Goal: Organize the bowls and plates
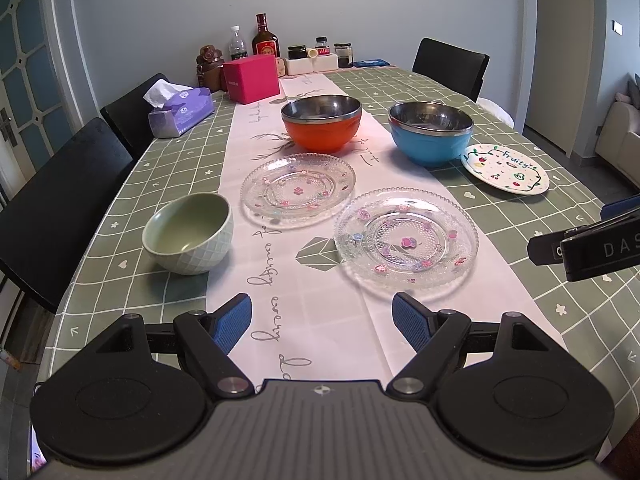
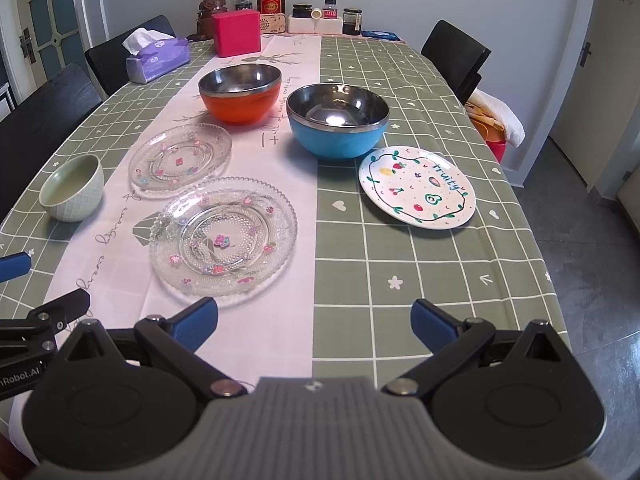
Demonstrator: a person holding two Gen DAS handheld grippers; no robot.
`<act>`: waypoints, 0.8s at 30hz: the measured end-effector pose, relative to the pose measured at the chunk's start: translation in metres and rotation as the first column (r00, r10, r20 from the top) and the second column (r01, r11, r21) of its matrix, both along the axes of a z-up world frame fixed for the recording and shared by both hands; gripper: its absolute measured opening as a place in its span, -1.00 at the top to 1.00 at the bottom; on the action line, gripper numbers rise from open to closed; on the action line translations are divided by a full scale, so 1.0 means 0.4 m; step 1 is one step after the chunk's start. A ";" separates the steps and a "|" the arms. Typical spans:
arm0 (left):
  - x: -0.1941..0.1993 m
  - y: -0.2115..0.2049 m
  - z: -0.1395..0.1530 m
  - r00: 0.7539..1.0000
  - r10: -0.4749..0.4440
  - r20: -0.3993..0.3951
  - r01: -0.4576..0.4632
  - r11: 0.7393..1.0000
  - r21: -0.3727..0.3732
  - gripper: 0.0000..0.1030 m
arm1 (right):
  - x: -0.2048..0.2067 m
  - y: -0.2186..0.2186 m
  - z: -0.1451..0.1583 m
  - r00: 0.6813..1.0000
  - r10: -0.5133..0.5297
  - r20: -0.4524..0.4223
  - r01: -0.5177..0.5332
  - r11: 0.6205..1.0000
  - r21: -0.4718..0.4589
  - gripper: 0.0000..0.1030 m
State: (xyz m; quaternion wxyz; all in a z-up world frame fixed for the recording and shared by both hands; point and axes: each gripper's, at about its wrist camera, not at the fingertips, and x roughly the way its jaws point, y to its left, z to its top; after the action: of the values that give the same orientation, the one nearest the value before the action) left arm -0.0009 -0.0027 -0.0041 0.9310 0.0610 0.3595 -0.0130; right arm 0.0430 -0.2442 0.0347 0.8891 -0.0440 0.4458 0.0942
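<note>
Looking across the table [image 1: 120, 184], I have both tools empty with their fingers spread wide: the left gripper [image 1: 322, 322] at the bottom centre of its view, the right gripper [image 2: 314, 322] likewise in its own. The nearer glass plate [image 1: 407, 240] sits mid-frame just ahead of the left one, the farther glass plate [image 1: 298, 188] just beside it, and the painted plate [image 2: 416, 186] lies right of centre in the right view. The green bowl [image 1: 188, 234], orange bowl [image 1: 321, 122] and blue bowl [image 1: 431, 132] stand separately. My worry is the glass: its thin beaded rim lies flat on the cloth, so a pinch could slip, drag the runner [image 1: 320, 336], or knock the neighbouring plate.
</note>
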 end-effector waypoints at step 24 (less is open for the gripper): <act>0.002 -0.007 -0.002 1.000 -0.014 -0.006 0.014 1.000 -0.008 -0.82 | -0.002 0.004 -0.007 1.000 0.014 -0.010 -0.014 1.000 -0.004 -0.95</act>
State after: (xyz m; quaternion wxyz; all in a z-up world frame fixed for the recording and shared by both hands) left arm -0.0001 -0.0055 -0.0049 0.9301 0.0598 0.3618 -0.0212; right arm 0.0423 -0.2425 0.0320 0.8860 -0.0486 0.4503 0.0997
